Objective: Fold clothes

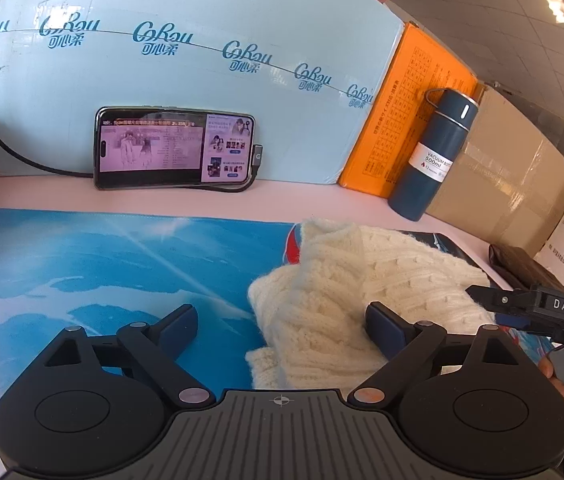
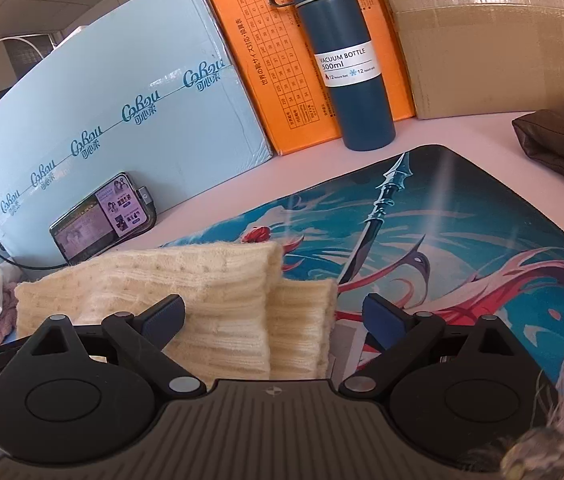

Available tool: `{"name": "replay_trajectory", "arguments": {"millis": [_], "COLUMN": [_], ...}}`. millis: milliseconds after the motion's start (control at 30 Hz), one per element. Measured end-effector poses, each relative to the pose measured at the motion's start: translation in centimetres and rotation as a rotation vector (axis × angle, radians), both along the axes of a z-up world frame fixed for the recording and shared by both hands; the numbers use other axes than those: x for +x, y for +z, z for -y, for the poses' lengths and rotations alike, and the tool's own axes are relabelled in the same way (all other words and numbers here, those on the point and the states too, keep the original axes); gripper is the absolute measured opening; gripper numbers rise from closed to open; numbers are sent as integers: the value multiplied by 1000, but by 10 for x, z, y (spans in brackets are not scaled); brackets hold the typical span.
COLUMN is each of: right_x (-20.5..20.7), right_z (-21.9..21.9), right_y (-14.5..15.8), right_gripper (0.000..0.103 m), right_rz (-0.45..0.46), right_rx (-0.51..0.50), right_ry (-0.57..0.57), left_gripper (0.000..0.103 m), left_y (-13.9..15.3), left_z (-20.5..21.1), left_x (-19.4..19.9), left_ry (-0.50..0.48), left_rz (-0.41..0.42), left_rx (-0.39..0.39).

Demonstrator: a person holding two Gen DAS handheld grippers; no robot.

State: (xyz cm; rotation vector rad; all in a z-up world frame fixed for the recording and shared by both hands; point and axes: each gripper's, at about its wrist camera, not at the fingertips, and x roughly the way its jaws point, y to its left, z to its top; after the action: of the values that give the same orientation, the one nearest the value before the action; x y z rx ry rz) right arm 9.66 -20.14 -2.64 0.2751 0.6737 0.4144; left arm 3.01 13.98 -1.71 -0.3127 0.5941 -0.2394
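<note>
Biggest worry first: the mat [image 2: 462, 216] under everything is a loose printed sheet, and a low scoop at the knit could, I'd judge, catch the mat's surface and drag it along with the garment. Next down, the sweater [image 1: 346, 300] itself is a thick, springy cream cable knit, bunched into a fold that looks soft rather than crisp, so it may well slump open or slide if only one layer gets pinched. Then the bottle [image 2: 352, 64], standing upright well ahead of the right gripper [image 2: 273, 314] against the orange box [image 2: 257, 60]; a long sweep forward could tip it. Smaller still, the phone [image 1: 173, 148] leans on the blue box ahead of the left gripper [image 1: 282, 320], cable trailing, easy to snag. Now placement: the left gripper's jaws are spread wide and released, nothing pinched; the sweater sits ahead and to its right, knit running between the pads with the right pad right against it. The right gripper is likewise spread and empty, the folded sweater just ahead and to its left, its ribbed edge lying between the pads without being squeezed.
</note>
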Motion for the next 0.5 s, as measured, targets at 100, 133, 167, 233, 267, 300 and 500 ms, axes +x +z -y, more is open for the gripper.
{"name": "replay_trajectory", "arguments": {"millis": [100,133,167,233,267,300,500], "right_x": [8,10,11,14,15,15,9], "right_z": [-7,-10,-11,-13,-13,-13,-15], "right_y": [1,2,2,3,4,4,12], "right_gripper": [96,96,96,96,96,96,96], "right_rz": [-20,-27,-36,-58,-69,-80,-109], "right_rx": [-11,-12,-5,3,8,21,-4], "right_ry": [52,60,69,59,59,64,50], "left_gripper": [100,100,100,101,100,101,100], "left_y": [-2,-2,-2,-2,-3,-3,6], "left_z": [6,9,11,12,13,13,21], "left_x": [-2,-2,-2,-2,-2,-2,-8], "left_ry": [-86,-105,-118,-120,-121,-121,-142], "left_rz": [2,1,1,-1,-1,1,82], "left_rx": [-41,-44,-46,-46,-46,-45,27]}}
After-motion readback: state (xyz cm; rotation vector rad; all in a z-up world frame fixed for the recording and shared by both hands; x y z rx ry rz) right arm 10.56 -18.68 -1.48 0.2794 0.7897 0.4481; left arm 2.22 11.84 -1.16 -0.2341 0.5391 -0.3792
